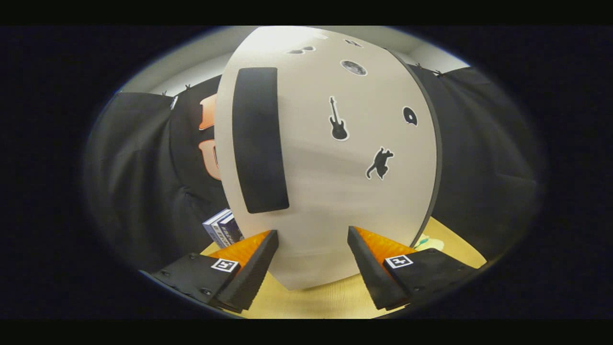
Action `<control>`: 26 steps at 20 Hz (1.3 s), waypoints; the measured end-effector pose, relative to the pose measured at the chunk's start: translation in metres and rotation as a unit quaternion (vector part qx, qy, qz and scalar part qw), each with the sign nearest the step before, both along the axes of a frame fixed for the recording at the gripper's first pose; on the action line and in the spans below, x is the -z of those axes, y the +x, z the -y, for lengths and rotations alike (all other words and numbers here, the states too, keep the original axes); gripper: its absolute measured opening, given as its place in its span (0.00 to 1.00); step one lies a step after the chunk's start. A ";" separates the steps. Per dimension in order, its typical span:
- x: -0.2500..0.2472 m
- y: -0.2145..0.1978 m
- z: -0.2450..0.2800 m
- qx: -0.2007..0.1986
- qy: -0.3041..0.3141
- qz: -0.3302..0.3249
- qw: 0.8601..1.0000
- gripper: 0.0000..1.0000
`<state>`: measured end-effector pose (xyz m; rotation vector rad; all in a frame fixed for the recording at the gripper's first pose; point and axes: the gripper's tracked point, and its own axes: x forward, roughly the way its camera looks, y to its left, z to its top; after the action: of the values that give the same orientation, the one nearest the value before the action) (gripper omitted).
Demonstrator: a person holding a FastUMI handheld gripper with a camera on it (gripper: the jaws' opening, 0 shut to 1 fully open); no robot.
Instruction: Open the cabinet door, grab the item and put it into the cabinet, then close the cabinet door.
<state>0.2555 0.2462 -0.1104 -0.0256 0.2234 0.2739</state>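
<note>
The cabinet's pale door (325,191) stands close ahead of my gripper (312,235). It carries small black stickers, among them a guitar (338,120) and a cat (380,163). A tall black handle strip (260,139) runs down the door's left side, just above and beyond my left finger. The door looks shut against the cabinet. My gripper is open, with the fingers wide apart and nothing between them but the door's lower face behind. A blue and white box (222,227), upright, peeks out beside the door's lower left edge, just beyond the left finger.
The cabinet stands on a yellowish tabletop (325,302) that runs under my fingers. Black cloth walls (143,167) close in on both sides. A small pale green mark (428,243) lies on the table beyond the right finger.
</note>
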 end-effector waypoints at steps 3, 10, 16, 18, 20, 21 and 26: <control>-0.002 0.017 -0.012 0.017 -0.011 0.008 1.000 0.96; 0.005 0.052 -0.022 0.051 -0.016 0.015 0.998 0.96; 0.007 0.066 -0.024 0.059 -0.019 0.029 0.998 0.96; 0.009 0.063 -0.021 0.076 -0.015 0.028 0.997 0.96; 0.010 0.047 -0.017 0.086 -0.005 0.016 0.996 0.96; 0.006 0.036 -0.009 0.095 0.001 0.017 0.995 0.96; -0.060 -0.016 0.039 0.121 -0.026 0.055 0.991 0.96</control>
<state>0.2396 0.2074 -0.0501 -0.0651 0.1215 0.0245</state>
